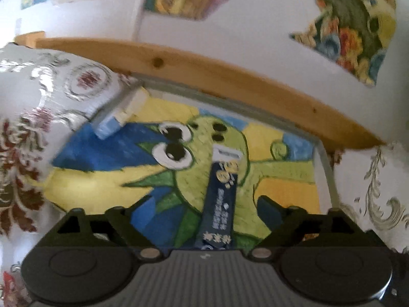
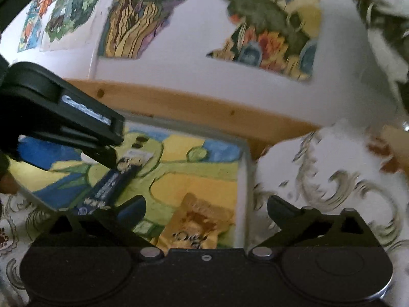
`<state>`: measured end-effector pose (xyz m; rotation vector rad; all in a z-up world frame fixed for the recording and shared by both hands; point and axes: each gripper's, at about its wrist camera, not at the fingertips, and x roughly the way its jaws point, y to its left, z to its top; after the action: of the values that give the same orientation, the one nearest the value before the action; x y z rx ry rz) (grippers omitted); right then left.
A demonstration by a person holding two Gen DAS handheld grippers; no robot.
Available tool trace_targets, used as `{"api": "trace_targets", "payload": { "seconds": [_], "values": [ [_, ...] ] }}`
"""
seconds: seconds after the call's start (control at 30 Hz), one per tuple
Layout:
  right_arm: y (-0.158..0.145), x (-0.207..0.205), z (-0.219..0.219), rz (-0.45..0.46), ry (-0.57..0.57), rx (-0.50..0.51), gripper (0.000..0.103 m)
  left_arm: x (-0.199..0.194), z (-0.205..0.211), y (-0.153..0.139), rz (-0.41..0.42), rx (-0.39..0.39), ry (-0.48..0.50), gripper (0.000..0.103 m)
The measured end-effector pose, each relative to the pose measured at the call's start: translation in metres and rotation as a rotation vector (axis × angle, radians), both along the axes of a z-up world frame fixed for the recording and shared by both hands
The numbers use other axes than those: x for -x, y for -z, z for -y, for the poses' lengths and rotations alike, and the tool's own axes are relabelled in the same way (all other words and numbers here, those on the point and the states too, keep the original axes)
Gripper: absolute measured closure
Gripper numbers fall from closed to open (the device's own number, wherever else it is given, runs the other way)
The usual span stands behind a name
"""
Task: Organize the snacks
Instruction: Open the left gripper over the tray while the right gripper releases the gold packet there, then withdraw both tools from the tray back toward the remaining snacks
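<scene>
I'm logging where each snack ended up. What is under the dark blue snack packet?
The dark blue snack packet lies on the painted tray, over its green cartoon creature. The paint directly beneath is covered. The gold packet lies apart on the same tray.

Both wrist views look down close on the painted tray point(image 1: 281, 179) point(image 2: 204, 179), right camera set further right.

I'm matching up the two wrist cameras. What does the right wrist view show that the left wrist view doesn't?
Only the right wrist view shows the gold snack packet lying on the tray, and the left gripper seen from outside. Only the left wrist view shows the small white and blue box at the tray's far corner. Both show the dark blue snack packet on the painted tray, with open fingers in each.
</scene>
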<state>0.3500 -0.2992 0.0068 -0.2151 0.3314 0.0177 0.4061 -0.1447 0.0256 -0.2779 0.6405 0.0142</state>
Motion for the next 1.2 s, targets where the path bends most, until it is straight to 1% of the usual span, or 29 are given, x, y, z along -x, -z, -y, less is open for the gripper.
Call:
{"api": "trace_targets", "payload": {
  "seconds": [0.1, 0.2, 0.33, 0.53, 0.67, 0.83, 1.0, 1.2],
  "values": [
    [-0.017, 0.011, 0.003, 0.052, 0.016, -0.028, 0.001, 0.014, -0.010, -0.014, 0.049, -0.001, -0.035, 0.003],
    [-0.039, 0.026, 0.007, 0.102, 0.022, -0.083, 0.001, 0.030, -0.019, -0.028, 0.091, 0.004, -0.045, 0.001],
    [-0.068, 0.053, 0.012, 0.165, 0.017, -0.140, 0.001, 0.056, -0.029, -0.045, 0.144, 0.001, -0.057, 0.001],
    [-0.100, 0.095, 0.007, 0.227, 0.007, -0.153, 0.001, 0.106, -0.037, -0.063, 0.252, -0.047, -0.082, 0.001],
    [-0.109, 0.119, 0.002, 0.240, 0.013, -0.189, 0.001, 0.136, -0.042, -0.075, 0.310, -0.064, -0.085, 0.001],
    [-0.111, 0.152, -0.007, 0.262, 0.024, -0.206, 0.001, 0.170, -0.051, -0.084, 0.347, -0.058, -0.079, 0.000],
    [-0.111, 0.181, -0.011, 0.269, 0.036, -0.219, 0.001, 0.195, -0.061, -0.083, 0.341, -0.076, -0.060, 0.000],
    [-0.103, 0.217, -0.015, 0.262, 0.037, -0.227, 0.001, 0.226, -0.068, -0.073, 0.341, -0.109, -0.044, 0.000]
  ]
}}
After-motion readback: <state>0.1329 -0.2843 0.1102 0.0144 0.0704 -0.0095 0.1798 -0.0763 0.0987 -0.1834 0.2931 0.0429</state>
